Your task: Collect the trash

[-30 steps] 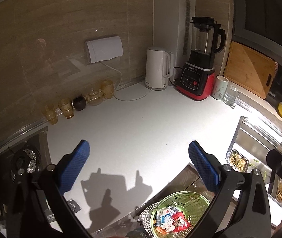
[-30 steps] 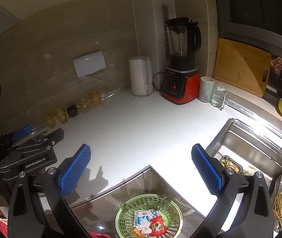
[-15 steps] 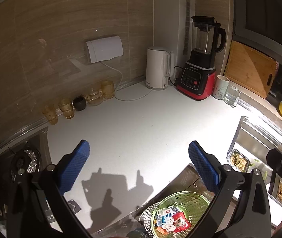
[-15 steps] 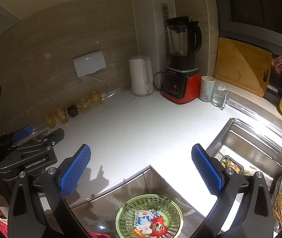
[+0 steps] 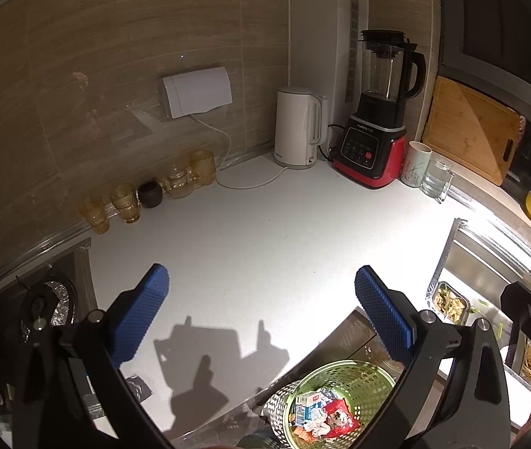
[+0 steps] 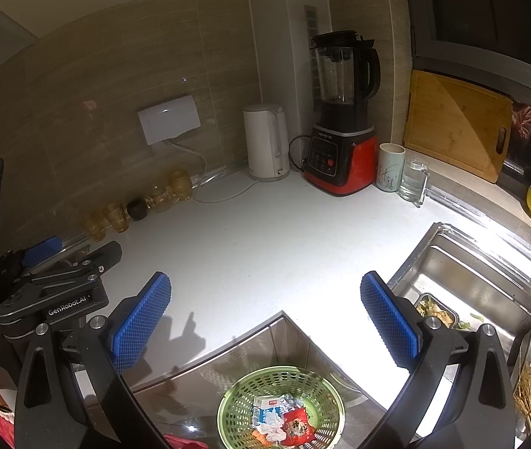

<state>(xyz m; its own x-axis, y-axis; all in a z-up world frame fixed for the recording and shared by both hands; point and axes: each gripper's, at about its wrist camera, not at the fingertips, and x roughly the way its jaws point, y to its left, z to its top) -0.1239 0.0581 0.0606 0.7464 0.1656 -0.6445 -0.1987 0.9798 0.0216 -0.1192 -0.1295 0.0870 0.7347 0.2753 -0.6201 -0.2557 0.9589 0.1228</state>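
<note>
A green perforated bin point(image 5: 362, 378) point(image 6: 235, 393) stands on the floor below the counter corner. It holds trash point(image 5: 321, 413) point(image 6: 278, 417): a white and blue carton, crumpled paper, a red wrapper. My left gripper point(image 5: 261, 307) is open and empty, held above the white countertop point(image 5: 258, 239). My right gripper point(image 6: 265, 310) is open and empty above the counter corner, with the bin below it. The left gripper's body point(image 6: 52, 292) shows at the left of the right wrist view.
A white kettle point(image 5: 297, 129), a red and black blender point(image 5: 376, 119), a mug point(image 5: 417, 164), a glass point(image 5: 435, 179) and a wooden cutting board point(image 5: 471, 127) stand at the back. Amber glasses point(image 5: 123, 205) line the wall. The sink point(image 6: 463, 292) lies right, the stove point(image 5: 37, 303) left.
</note>
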